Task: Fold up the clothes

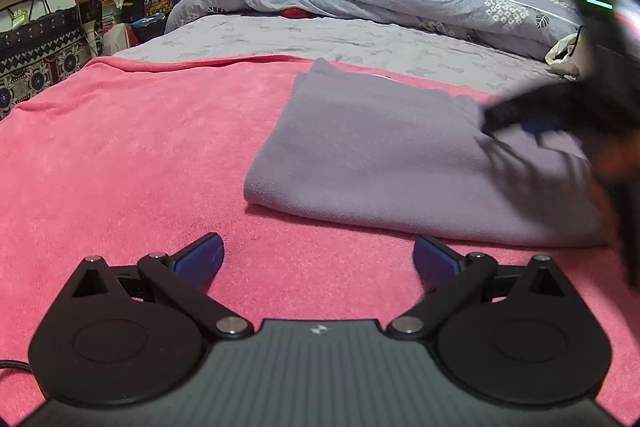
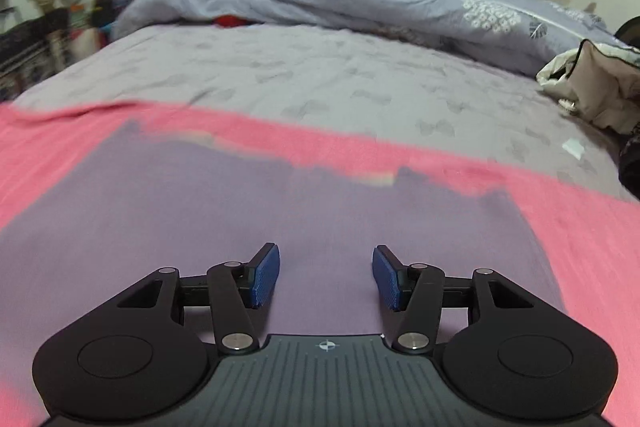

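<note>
Dim, even indoor light, soft shadows; fisheye bending at edges; right wrist view motion-smeared; black right gripper [image 1: 516,117] blurred in left view

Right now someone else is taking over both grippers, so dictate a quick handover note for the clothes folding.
Left gripper: open, empty, over the pink blanket, short of the garment.
Right gripper: open, nothing between the pads, above the purple garment.
Garment lies on the blanket in a folded rectangle, edges fairly even.
Done: this fold appears laid down and released.
Left: check for another fold. Whether more clothes wait is unclear.
</note>
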Demonstrator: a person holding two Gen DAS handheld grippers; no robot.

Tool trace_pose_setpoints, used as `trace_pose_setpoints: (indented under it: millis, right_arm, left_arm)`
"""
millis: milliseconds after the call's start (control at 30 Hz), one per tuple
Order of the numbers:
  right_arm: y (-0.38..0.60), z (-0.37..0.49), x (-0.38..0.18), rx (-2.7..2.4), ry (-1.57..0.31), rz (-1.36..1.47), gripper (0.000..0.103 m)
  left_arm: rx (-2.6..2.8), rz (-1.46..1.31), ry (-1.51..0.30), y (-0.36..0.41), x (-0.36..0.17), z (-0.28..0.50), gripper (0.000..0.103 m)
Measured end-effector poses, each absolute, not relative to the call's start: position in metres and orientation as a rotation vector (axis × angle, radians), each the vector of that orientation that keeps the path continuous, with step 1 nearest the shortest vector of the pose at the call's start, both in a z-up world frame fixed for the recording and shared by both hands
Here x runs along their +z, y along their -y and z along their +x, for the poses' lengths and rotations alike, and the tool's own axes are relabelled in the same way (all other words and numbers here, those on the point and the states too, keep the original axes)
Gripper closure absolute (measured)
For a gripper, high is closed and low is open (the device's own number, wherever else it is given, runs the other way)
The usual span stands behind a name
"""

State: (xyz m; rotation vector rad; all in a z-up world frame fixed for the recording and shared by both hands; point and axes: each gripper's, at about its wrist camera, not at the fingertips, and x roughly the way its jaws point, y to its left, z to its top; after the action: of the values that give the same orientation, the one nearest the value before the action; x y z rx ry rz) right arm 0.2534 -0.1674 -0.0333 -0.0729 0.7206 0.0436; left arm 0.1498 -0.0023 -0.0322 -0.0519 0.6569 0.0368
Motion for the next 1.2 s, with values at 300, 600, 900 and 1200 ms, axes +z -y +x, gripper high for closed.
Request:
trace_pose_setpoints:
  millis: [300,600,900,1200]
  right_arm:
    - [0.192,0.13,-0.026,0.17,-0.747,0.017,0.04]
    - [0.321,0.054,-0.054,-0.141,-0.412,0.952,0.029]
    - [0.296,0.105,-0.053,-0.185,-0.433,0.859,0.012]
    - [0.308,0.105,-0.063,-0.135,-0.44,0.922,0.022]
  left_arm:
    - [0.036,-0.055,-0.662,0.001,-0.031,0.15,0.002]
    - [0.044,-0.047,-0.654,0.0,-0.029,0.147,0.002]
    - [-0.206,0.311,-0.341,0.051,0.029,0.158,0.003]
    - [-0.622,0.659,-0.366,0.09,0.013,0.213,0.002]
